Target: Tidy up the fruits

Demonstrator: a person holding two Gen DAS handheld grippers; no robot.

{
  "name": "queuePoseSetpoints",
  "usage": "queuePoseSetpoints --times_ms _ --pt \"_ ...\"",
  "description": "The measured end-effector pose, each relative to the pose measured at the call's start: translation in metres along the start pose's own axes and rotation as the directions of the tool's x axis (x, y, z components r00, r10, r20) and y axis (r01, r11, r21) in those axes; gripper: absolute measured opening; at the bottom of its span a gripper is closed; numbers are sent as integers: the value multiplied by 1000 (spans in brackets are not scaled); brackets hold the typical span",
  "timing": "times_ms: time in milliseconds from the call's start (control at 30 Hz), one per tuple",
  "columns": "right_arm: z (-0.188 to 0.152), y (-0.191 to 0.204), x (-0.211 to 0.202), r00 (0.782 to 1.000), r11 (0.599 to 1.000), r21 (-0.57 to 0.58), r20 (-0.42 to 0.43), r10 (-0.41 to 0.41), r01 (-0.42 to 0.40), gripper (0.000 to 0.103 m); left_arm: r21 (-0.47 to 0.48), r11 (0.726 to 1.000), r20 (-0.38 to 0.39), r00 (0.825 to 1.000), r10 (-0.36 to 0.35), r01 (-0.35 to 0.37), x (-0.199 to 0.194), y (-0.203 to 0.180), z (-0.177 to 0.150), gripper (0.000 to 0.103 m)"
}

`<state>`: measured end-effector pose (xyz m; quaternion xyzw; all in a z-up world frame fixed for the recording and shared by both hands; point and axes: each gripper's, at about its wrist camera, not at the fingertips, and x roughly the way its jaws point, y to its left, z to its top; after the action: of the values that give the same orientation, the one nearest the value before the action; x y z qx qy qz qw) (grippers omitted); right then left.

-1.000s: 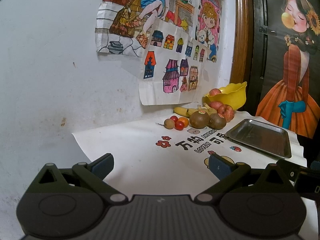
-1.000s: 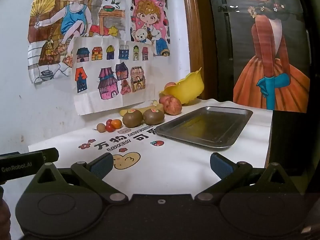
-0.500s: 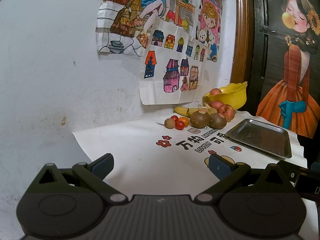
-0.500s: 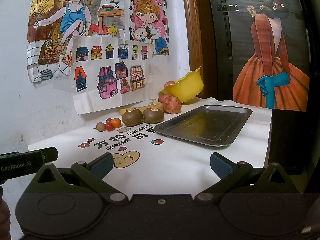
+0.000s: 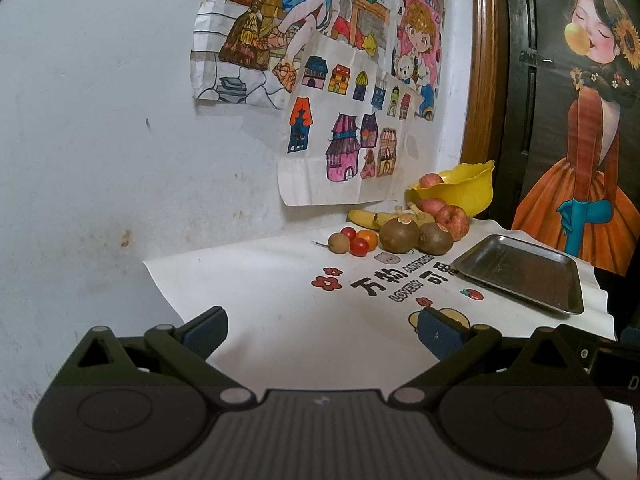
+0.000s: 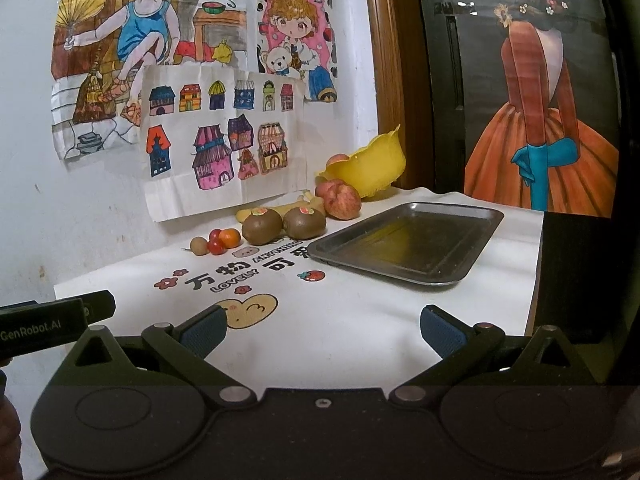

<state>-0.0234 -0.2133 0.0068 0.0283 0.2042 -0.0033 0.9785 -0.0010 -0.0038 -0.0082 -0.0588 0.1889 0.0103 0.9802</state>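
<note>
Fruit lies in a row at the far side of the white printed cloth (image 5: 280, 280): two brown kiwis (image 5: 400, 235) (image 6: 262, 227), red apples (image 5: 452, 222) (image 6: 342, 202), a banana (image 5: 368, 219), small cherry tomatoes (image 6: 216, 240), a small orange (image 5: 368, 239) and a brown longan (image 6: 199, 245). A tipped yellow bowl (image 5: 460, 192) (image 6: 376, 164) holds another apple. A bare metal tray (image 5: 520, 274) (image 6: 408, 242) sits to the right of the fruit. My left gripper (image 5: 322, 330) and right gripper (image 6: 323, 330) both stand open over the near cloth, far from the fruit, holding nothing.
A white wall with taped children's drawings (image 6: 216, 136) backs the table. A wooden door frame (image 5: 480, 80) and a dark door with a painted girl (image 6: 552, 128) stand at the right. The left gripper's body (image 6: 52, 326) shows at the left of the right wrist view.
Both views have shifted very slightly; the fruit, bowl and tray have not moved. Both grippers remain open.
</note>
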Motion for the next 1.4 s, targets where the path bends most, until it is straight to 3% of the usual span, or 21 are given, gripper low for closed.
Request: queuePoseSetpoints --times_ms 300,667,933,1100,1400 --pt "16 0 -21 1000 1000 13 27 15 -16 102 -13 1000 5 1000 -10 10 -6 3 7 103" --pt "84 16 -54 994 995 -20 51 97 -96 102 -4 1000 42 999 -10 10 -23 16 60 103" --pt "153 17 -43 977 979 -55 80 200 -196 103 34 998 88 995 53 -56 -20 21 100 103" --pt "171 18 -24 964 967 -46 77 253 -250 103 41 997 100 993 66 -70 -13 20 112 103" --pt "180 20 10 978 977 -51 22 207 -206 102 64 995 96 993 66 -72 10 14 127 103"
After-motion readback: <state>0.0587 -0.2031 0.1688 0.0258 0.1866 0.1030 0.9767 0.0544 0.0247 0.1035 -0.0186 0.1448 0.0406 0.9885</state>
